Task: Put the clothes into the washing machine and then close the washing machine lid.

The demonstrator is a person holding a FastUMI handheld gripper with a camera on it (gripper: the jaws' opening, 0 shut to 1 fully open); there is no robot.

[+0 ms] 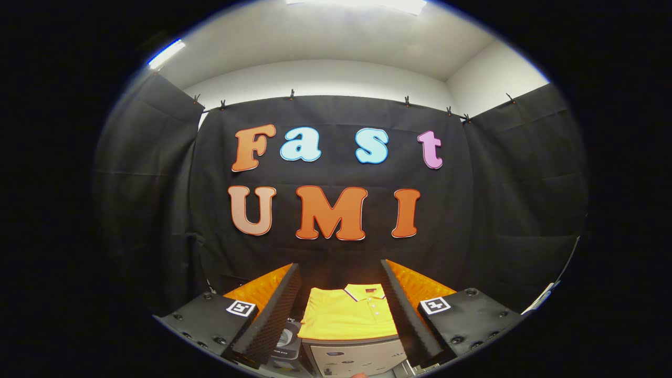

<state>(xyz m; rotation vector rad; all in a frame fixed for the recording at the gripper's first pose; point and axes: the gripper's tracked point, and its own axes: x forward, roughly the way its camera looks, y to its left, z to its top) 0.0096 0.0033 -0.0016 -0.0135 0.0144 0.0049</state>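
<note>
Folded yellow shirt point(346, 317) atop washing machine point(357, 357), collar pointing away, tool point(341, 315) spread wide.

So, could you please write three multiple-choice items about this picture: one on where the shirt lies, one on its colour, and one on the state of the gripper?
1. Where does the folded shirt lie?
A. on top of the washing machine, just ahead of the gripper, between its fingers
B. hanging on the wall
C. clamped in the gripper

2. What colour is the shirt?
A. blue
B. yellow
C. white

3. How does the gripper stand?
A. shut on the shirt
B. shut on nothing
C. open, with its fingers spread to either side of the shirt

Answers:
1 A: the shirt rests flat on the grey machine.
2 B: the cloth is bright yellow.
3 C: there is a wide gap between the fingers, and neither presses on the cloth.
</note>
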